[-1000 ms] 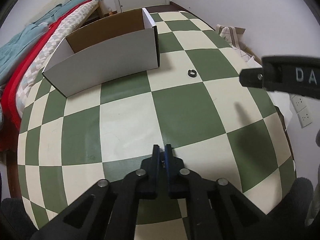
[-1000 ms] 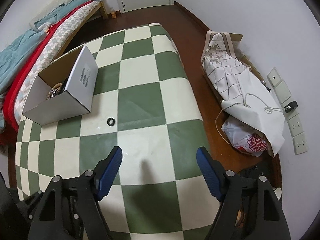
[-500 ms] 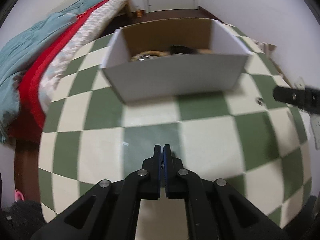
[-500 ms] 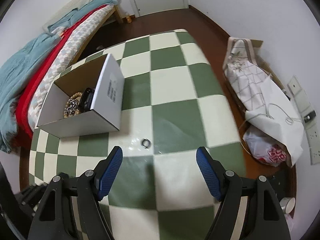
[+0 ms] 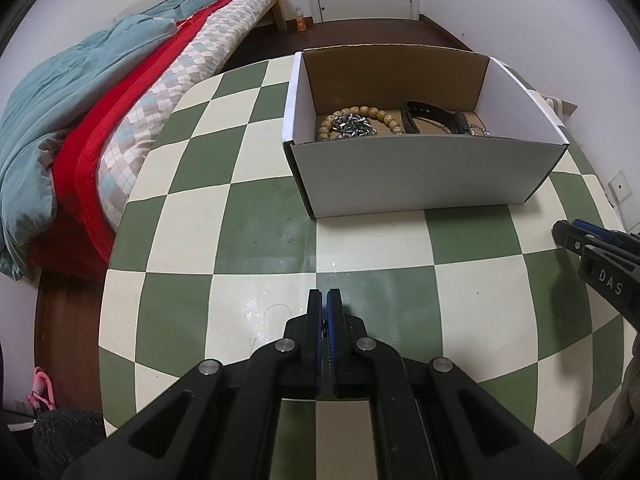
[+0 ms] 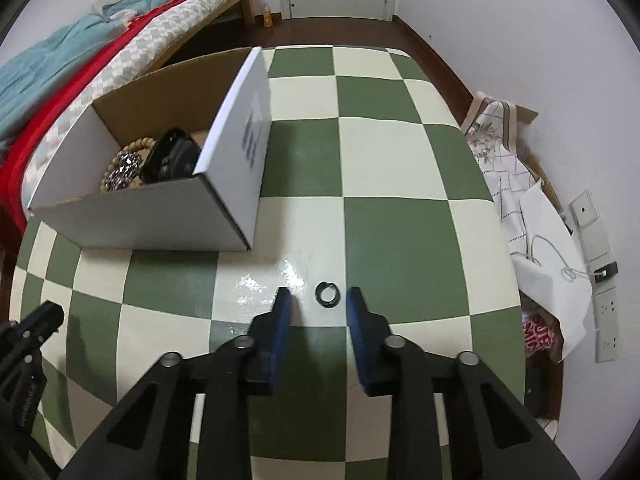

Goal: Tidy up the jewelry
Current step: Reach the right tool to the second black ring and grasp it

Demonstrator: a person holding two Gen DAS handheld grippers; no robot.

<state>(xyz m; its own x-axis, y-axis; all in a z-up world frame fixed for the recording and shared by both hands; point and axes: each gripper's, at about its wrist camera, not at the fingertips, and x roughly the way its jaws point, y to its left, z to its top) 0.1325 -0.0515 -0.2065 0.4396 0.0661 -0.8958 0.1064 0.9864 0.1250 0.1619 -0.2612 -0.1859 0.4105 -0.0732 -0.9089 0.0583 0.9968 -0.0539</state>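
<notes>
Ring on the checked worktop, dark and small, lying just ahead of my right gripper, whose fingers stand apart on either side of it, not touching. Box sits at ten o'clock from the ring, already holding a bead bracelet, a silvery chain and a black strap piece. My left gripper is pressed together, empty, idle. By my reckoning most is sorted; this ring looks like the last loose piece.
</notes>
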